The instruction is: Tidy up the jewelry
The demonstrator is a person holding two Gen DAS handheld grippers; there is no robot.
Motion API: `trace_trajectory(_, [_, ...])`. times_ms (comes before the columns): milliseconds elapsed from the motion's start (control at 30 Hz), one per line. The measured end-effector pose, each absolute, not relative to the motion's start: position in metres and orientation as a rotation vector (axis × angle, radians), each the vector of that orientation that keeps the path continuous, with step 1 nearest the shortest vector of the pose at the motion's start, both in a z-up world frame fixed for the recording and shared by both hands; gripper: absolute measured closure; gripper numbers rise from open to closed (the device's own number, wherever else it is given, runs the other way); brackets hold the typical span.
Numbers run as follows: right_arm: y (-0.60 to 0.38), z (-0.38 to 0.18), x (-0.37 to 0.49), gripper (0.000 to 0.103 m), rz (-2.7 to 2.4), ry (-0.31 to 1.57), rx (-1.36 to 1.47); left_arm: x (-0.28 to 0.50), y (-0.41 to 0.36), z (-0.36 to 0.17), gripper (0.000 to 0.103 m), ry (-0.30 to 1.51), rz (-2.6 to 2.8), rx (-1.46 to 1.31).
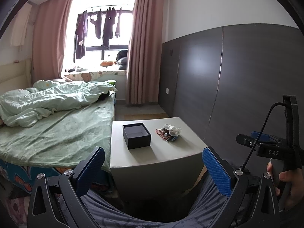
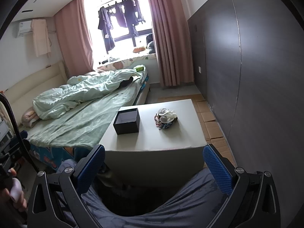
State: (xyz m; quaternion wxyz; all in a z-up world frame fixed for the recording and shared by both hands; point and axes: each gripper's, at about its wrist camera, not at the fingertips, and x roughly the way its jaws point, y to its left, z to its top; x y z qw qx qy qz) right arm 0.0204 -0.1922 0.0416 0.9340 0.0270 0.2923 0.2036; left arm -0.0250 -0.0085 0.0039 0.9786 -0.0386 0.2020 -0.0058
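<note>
Start of the job, nothing picked yet. Both claws hang back over the person's lap, short of the tabletop (image 1: 171, 152): left claw (image 1: 153, 169) w/ fingers wide apart, empty; right claw (image 2: 153, 168) same, apart & empty. Jewelry (image 2: 165, 118) sits in one tangled heap, beads, cords & clear bits, on the tabletop, right of the box (image 2: 127, 121), near but not touching. Box is open, no lid seen, and looks empty inside. Next move, prob: reach a claw fwd to the heap, pinch one piece free w/o dragging the rest, drop it in the box.
</note>
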Motion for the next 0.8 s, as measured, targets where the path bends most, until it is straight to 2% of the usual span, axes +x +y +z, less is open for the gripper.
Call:
trace_trajectory(400, [-0.211,0.035,0.075,0.0,0.334,0.629,0.128,0.027,-0.003,0.021,0.0,0.406,-0.074,-0.081])
trace_trajectory(800, [-0.229,0.002,0.162,0.0,0.278,0.678,0.283,0.125,0.003,0.003,0.0,0.508,-0.129,-0.165])
